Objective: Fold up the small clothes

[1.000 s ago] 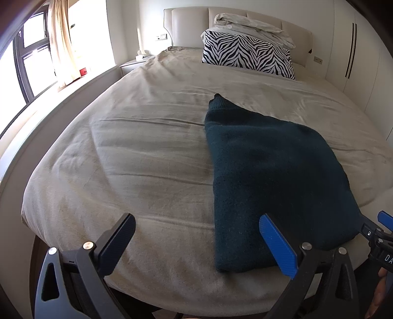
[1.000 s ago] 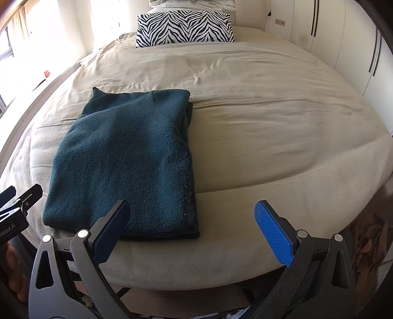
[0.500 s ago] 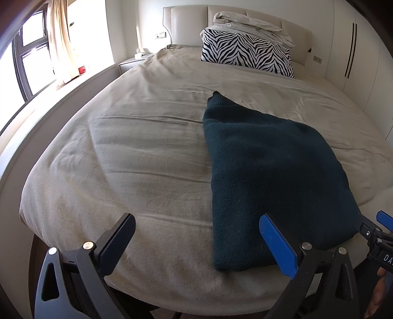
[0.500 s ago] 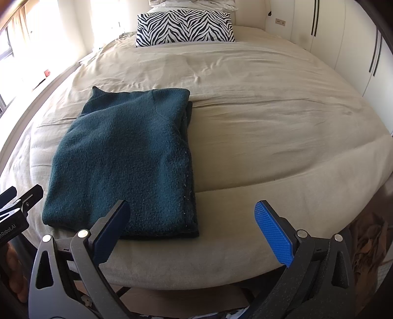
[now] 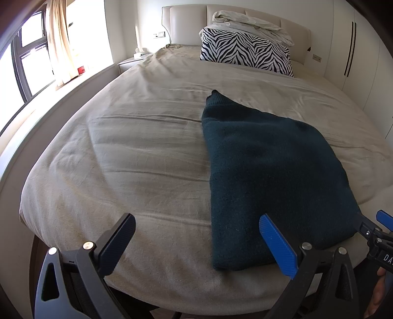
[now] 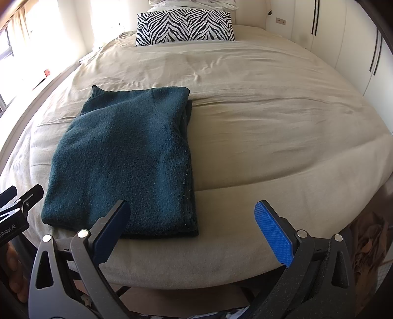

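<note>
A dark teal knitted sweater lies folded into a long rectangle near the foot of the beige bed; it also shows in the right wrist view. My left gripper is open and empty, hovering over the bed's near edge, its right finger over the sweater's near left corner. My right gripper is open and empty, just in front of the sweater's near right corner. Each gripper's tip shows at the edge of the other's view.
A zebra-print pillow and a crumpled white duvet lie at the headboard. A window with a curtain runs along the left. White wardrobe doors stand on the right.
Both grippers have stayed open and nearly still; the left view has shifted very slightly. The sweater has not moved.
</note>
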Tool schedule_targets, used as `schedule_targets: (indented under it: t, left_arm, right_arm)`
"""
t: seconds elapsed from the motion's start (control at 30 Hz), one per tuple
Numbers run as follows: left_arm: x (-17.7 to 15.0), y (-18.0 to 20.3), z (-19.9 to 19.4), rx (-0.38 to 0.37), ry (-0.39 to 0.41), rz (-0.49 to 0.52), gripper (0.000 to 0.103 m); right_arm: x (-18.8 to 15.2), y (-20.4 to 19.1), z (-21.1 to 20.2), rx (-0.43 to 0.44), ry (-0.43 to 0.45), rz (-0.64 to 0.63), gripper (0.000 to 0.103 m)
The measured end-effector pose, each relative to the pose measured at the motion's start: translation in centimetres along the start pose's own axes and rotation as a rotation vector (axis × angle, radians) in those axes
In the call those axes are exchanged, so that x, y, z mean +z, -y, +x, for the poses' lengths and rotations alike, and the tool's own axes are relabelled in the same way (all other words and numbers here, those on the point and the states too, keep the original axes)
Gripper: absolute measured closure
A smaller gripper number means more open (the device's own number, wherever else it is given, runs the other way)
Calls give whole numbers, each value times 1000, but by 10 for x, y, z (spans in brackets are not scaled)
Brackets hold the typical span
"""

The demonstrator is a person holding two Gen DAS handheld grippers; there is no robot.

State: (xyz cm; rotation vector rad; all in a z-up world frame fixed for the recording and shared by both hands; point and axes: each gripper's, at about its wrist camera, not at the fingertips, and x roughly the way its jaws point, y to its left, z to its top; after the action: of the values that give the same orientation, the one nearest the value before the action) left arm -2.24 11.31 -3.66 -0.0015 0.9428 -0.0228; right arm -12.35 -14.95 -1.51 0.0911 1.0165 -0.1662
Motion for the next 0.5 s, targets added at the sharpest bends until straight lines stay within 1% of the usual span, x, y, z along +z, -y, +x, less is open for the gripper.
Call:
schedule_targets:
  t: [0.5]
  left_arm:
    - [0, 0, 1, 0, -3, 3, 0]
  right_arm:
    - [-1, 1, 1, 1, -2, -1, 0]
